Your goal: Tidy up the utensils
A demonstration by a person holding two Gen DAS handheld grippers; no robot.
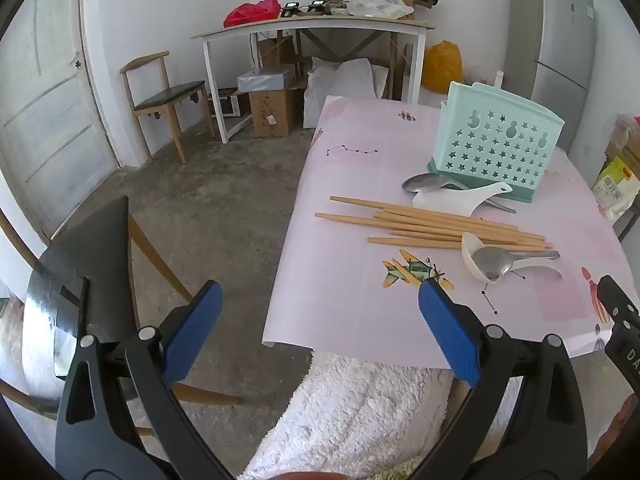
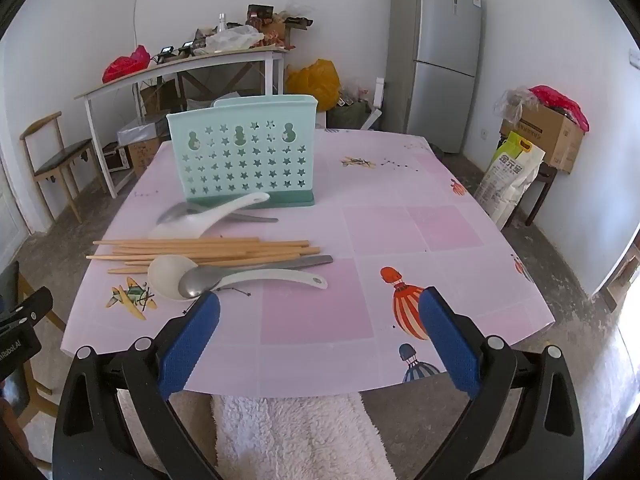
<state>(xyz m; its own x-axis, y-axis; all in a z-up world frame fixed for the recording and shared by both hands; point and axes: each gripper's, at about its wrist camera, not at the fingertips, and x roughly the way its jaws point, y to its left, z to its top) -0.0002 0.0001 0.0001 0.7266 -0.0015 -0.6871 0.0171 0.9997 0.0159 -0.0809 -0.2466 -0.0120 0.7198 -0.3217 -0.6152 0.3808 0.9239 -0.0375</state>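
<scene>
A mint-green utensil holder [image 2: 242, 152] [image 1: 496, 146] with star cut-outs stands upright on the pink table [image 2: 400, 232] [image 1: 344, 184]. In front of it lie a metal spoon [image 2: 176, 212] [image 1: 420, 182] and a white ceramic spoon [image 2: 208, 218] [image 1: 460, 200]. Several wooden chopsticks [image 2: 200, 250] [image 1: 424, 226] lie in a loose bundle. Nearer me, a second metal spoon [image 2: 204, 280] [image 1: 494, 260] rests in a second white spoon [image 2: 170, 276] [image 1: 472, 250]. My left gripper [image 1: 320, 328] hangs open at the table's left front corner. My right gripper [image 2: 320, 332] is open over the front edge, holding nothing.
A wooden chair [image 1: 168, 96] stands by the wall and another [image 1: 100, 272] close at the table's left. A cluttered white side table [image 2: 180, 68], a grey fridge [image 2: 436, 52], boxes and bags line the walls. A white fleecy cloth [image 2: 296, 436] lies below the table's front edge.
</scene>
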